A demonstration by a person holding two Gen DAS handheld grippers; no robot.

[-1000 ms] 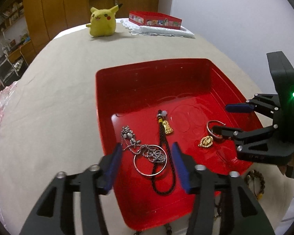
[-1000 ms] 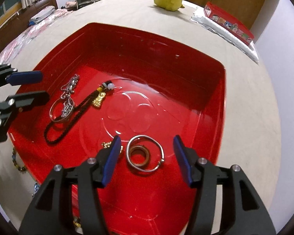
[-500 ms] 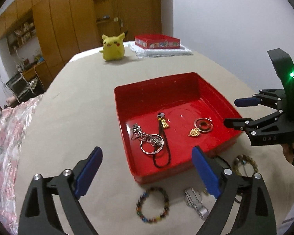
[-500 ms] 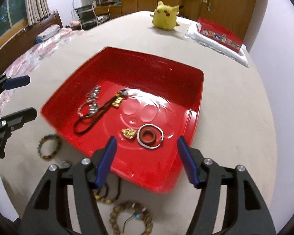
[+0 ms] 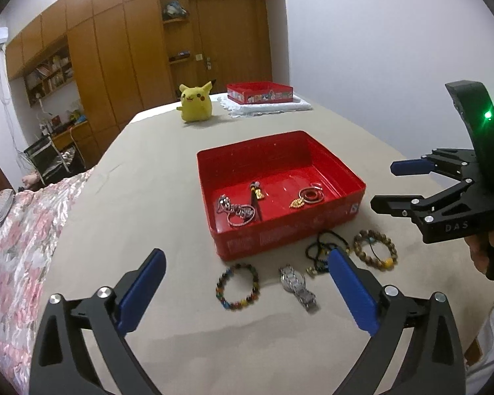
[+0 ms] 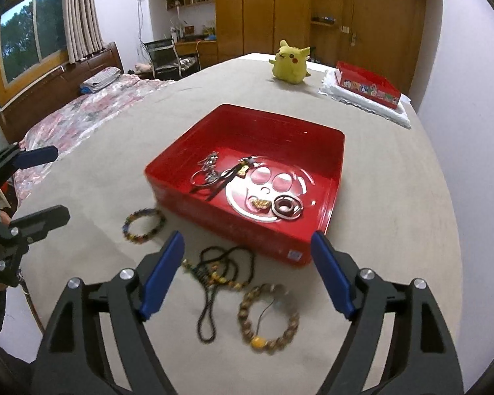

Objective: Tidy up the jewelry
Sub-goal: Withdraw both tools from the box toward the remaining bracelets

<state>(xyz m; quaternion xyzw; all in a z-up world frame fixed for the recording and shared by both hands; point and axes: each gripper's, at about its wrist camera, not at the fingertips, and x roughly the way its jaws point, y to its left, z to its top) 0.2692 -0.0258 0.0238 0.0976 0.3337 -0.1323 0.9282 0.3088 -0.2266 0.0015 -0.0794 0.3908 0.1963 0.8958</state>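
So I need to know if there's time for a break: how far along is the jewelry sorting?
About half. Already in the red tray: a chain with a silver bangle, a black cord, a gold charm and a ring. Nothing is in hand: the left gripper and right gripper are open and empty, jaws just widened. Left on the table: colored bead bracelet, watch, black necklace, brown bead bracelet.

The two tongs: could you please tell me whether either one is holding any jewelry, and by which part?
Nothing is held: the left tongs and right tongs stand open and empty.
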